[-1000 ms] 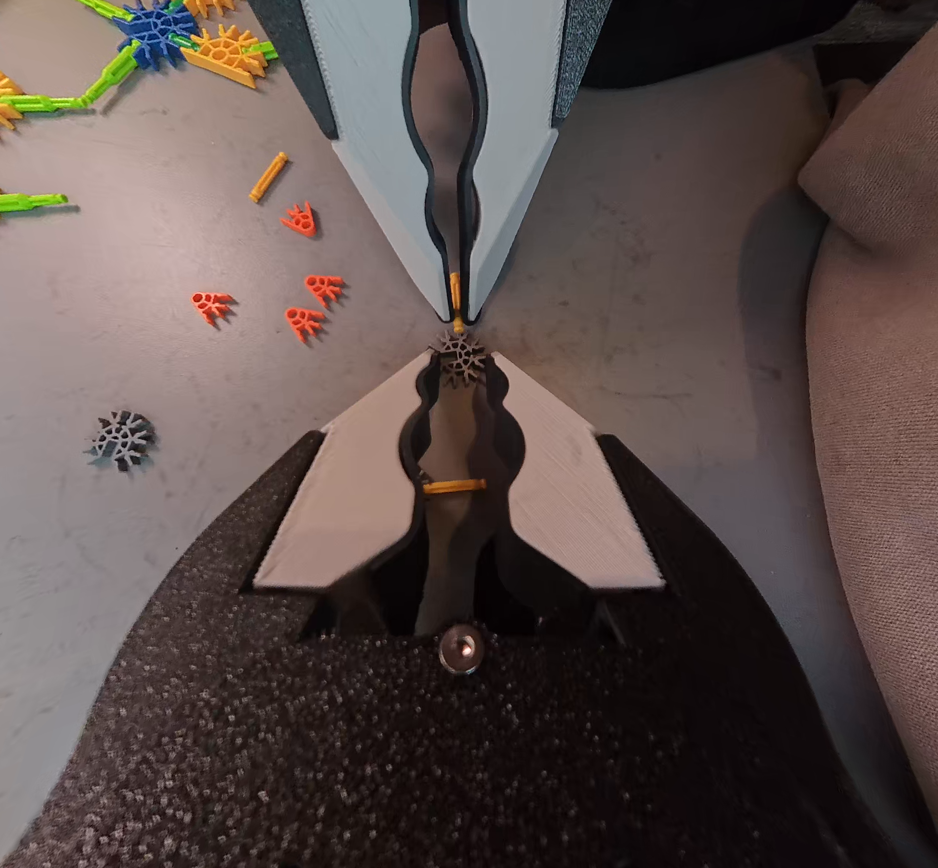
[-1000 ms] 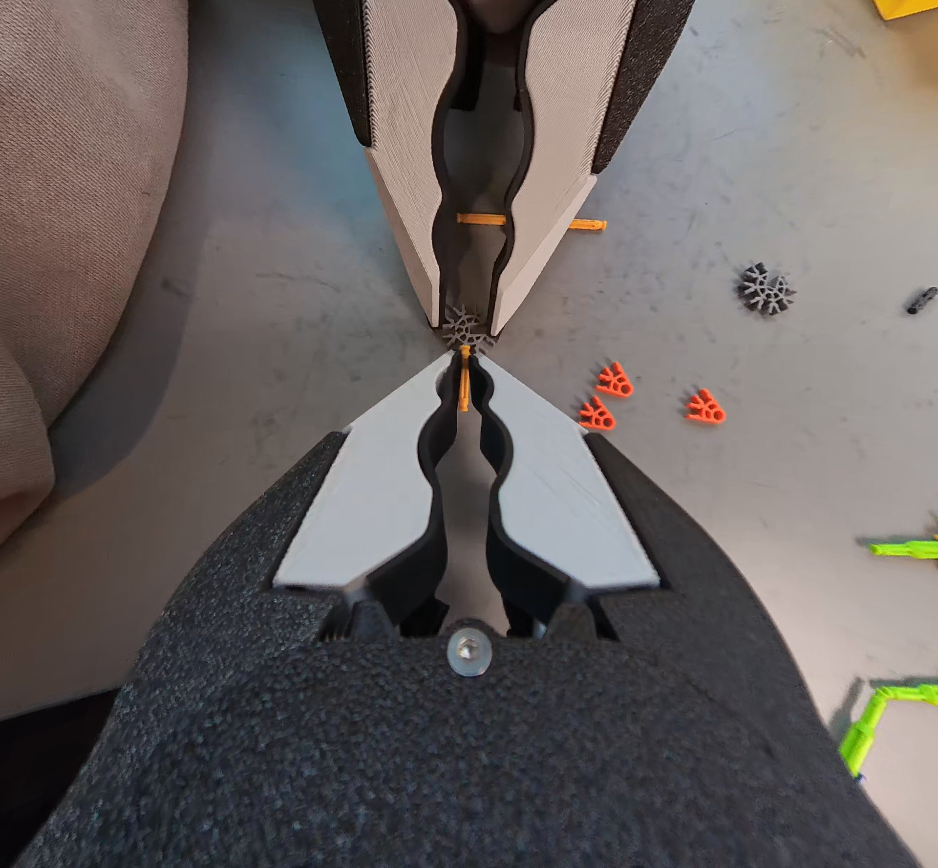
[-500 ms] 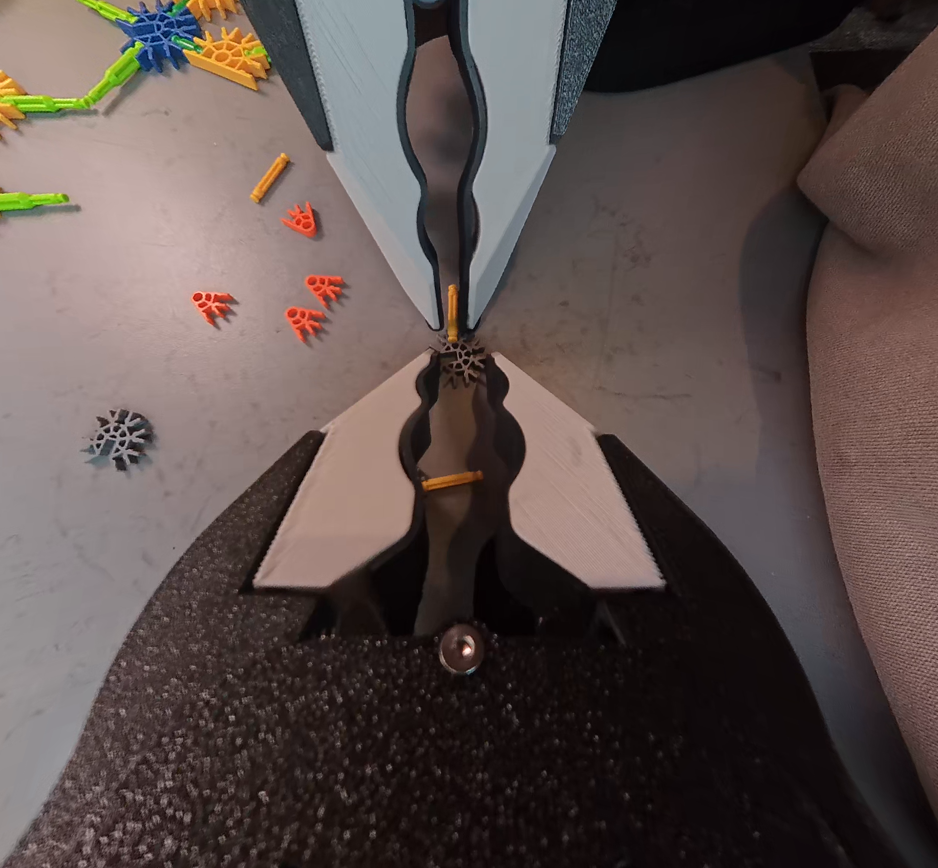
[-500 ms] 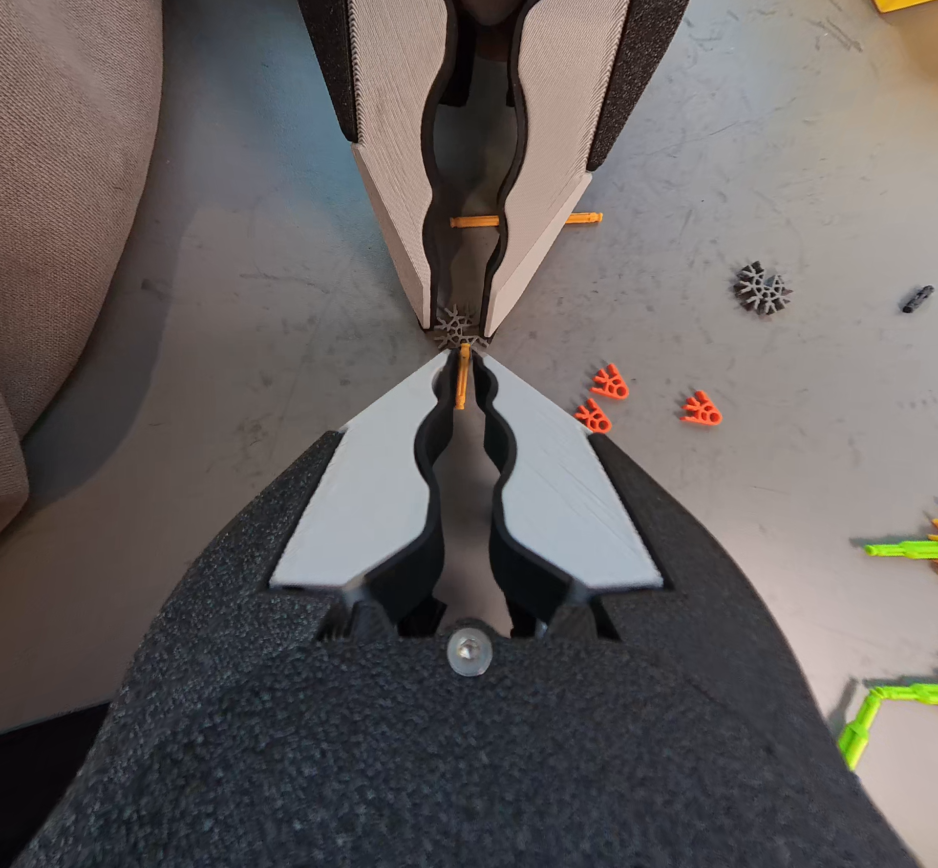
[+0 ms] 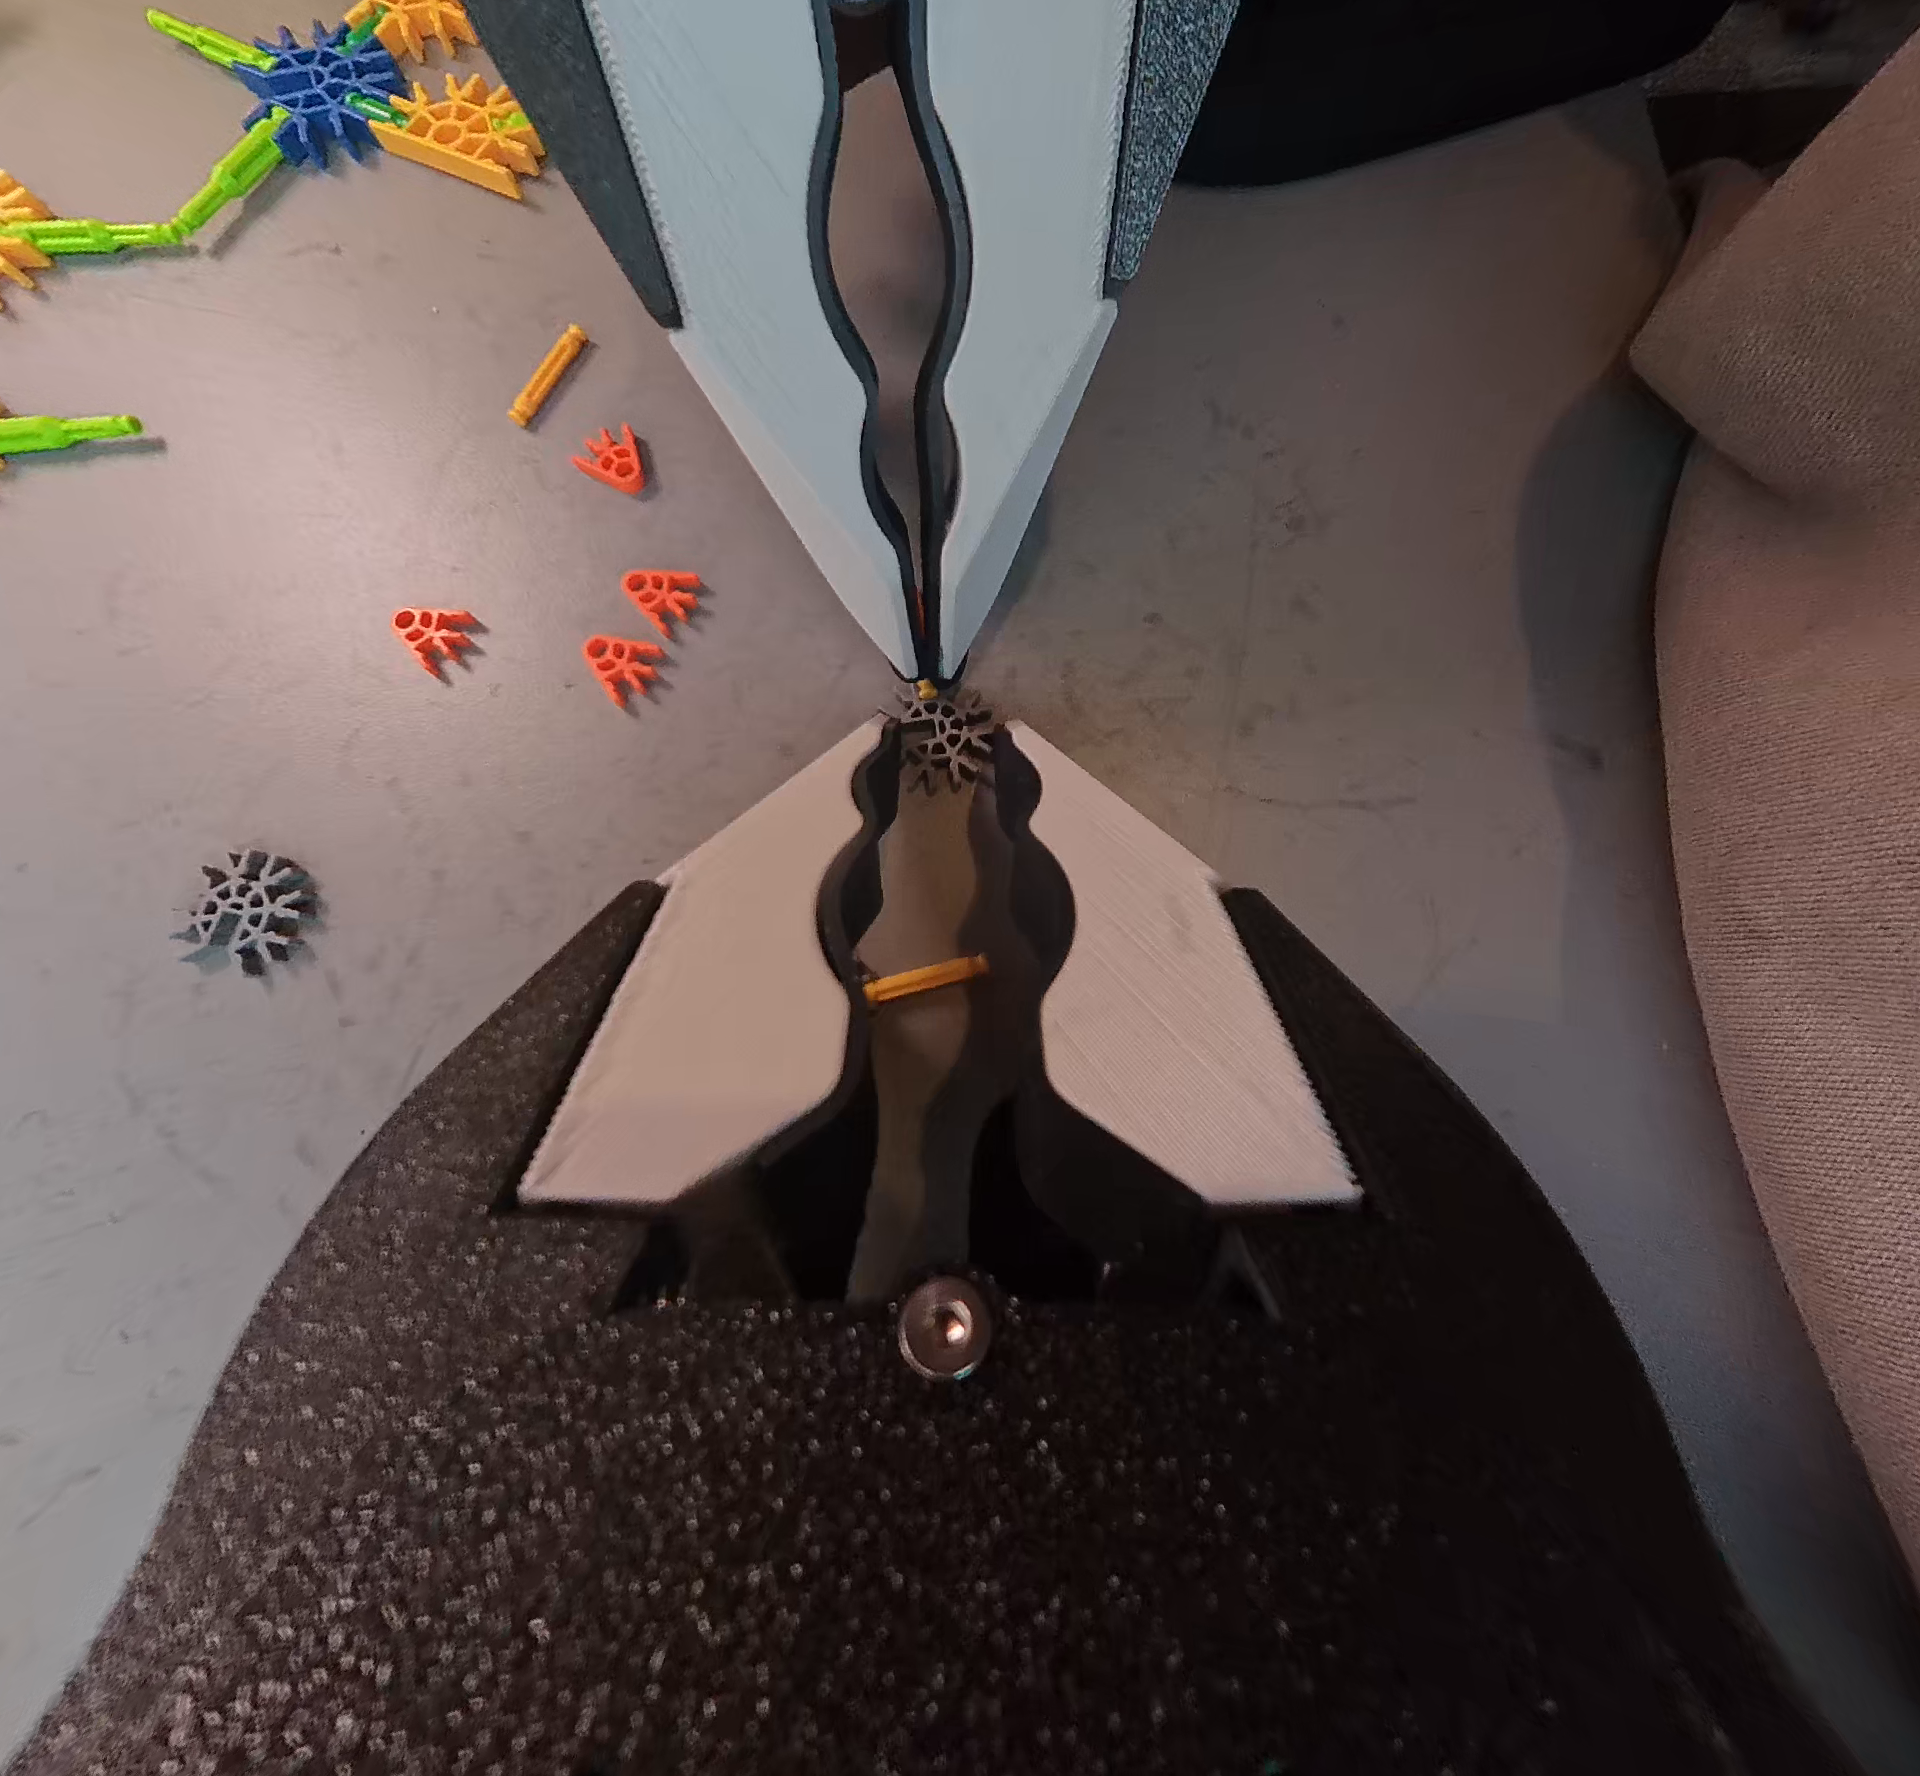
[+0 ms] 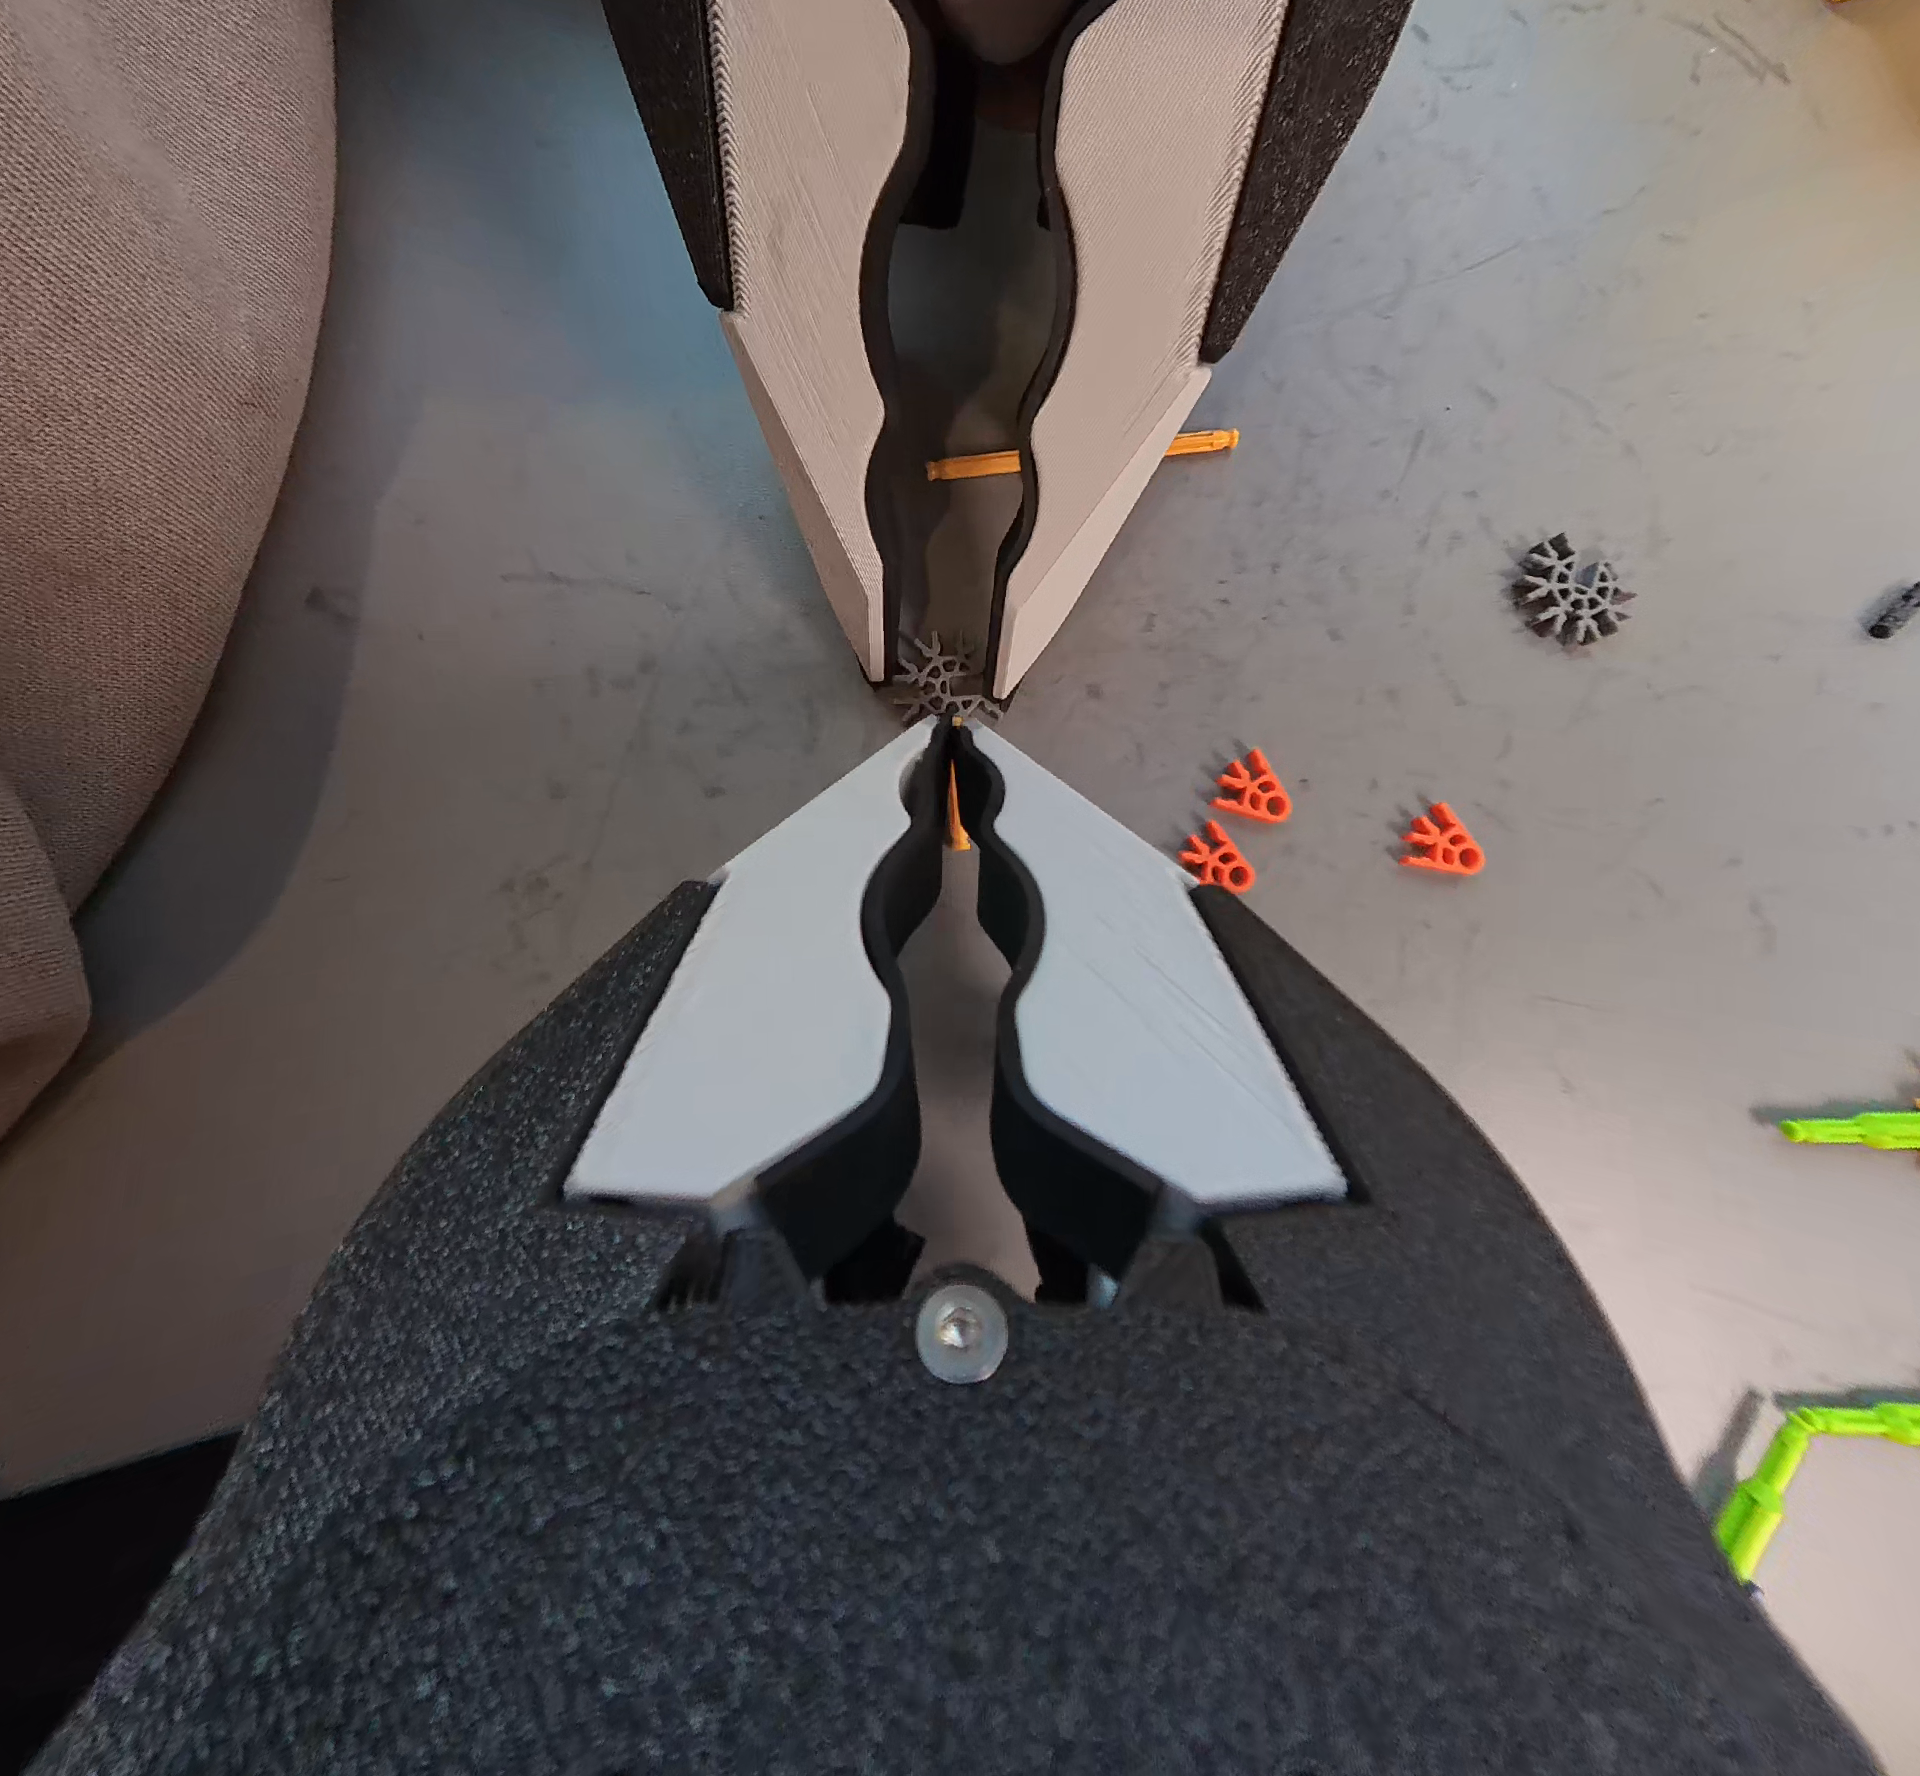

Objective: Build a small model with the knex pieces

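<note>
Pinching a grey snowflake connector (image 5: 943, 734) at mid-frame, the left gripper (image 5: 943, 739) meets the right gripper (image 6: 954, 739) tip to tip above the grey tabletop (image 5: 1299, 583). The right gripper is clenched on a small orange rod (image 6: 957, 807) whose end touches the connector's rim. Orange wedge pieces (image 5: 623, 666) lie at left.

Counts, placed relative to the gripped grey snowflake connector (image 5: 943, 737).

- Grey snowflake connectors: 2. One gripped; one loose (image 5: 249, 907), well to its left.
- Orange fan-shaped connectors (image 5: 623, 664): 4, left of it.
- Short yellow rods: 3. One (image 5: 923, 687) touching it, one (image 5: 923, 978) below, one (image 5: 547, 373) upper left.
- Blue connector (image 5: 317, 97): 1, far upper left.
</note>
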Demonstrator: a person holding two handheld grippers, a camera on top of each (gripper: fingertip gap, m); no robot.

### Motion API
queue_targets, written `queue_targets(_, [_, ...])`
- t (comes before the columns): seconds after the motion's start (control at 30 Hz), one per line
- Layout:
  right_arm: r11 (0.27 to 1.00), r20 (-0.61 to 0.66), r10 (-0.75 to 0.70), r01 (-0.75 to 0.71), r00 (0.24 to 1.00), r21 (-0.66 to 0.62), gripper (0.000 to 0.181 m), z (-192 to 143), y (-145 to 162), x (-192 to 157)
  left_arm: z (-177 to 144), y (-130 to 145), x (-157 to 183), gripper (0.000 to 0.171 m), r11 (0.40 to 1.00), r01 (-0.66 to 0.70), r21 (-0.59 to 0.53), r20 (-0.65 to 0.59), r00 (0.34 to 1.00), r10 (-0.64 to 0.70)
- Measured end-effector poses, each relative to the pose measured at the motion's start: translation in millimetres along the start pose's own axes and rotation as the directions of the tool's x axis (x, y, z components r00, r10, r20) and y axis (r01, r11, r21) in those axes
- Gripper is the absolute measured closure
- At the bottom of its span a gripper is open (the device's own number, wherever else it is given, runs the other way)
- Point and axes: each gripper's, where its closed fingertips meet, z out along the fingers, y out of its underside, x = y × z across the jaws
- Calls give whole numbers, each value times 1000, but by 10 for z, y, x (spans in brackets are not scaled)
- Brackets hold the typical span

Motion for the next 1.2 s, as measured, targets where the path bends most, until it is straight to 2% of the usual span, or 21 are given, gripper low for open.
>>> queue_targets(0.13, [998,45,11,-8,999,-60,181,5,7,-4,1,-3,-1,154,1000,-3,8,-18,1000,3])
queue_targets(0.37, [961,94,39,-11,995,-275,181,17,26,-16,3,-5,-3,154,1000,-8,17,-6,1000,8])
queue_targets(0.57, [933,27,122,-105,992,-345,181,27,20,-18,-2,2,1,154,1000,-17,13,18,1000,17])
queue_targets(0.63, [934,-13,155,-151,988,-322,181,37,4,-12,-14,15,-4,153,1000,-28,11,34,999,27])
queue_targets(0.7, [951,-44,208,-212,977,-226,181,46,-16,-1,-24,25,-5,154,1000,-23,12,48,999,22])
queue_targets(0.77, [968,-84,198,-209,977,-141,180,9,-2,3,-24,24,-2,154,1000,-21,8,67,998,21])
queue_targets(0.8, [969,-90,219,-228,972,-101,169,-37,-8,-5,-25,24,-3,154,1000,-28,2,77,997,27])
queue_targets(0.9, [948,-167,316,-317,934,19,164,-279,27,112,-25,21,-6,154,1000,-23,-10,89,996,23])
queue_targets(1.0, [932,-300,346,-362,889,4,163,-494,328,309,-29,22,-11,153,1000,-2,-8,90,996,2])
queue_targets(1.2, [928,-382,336,-371,861,-20,163,-626,601,613,-90,15,25,142,998,68,13,46,997,-68])
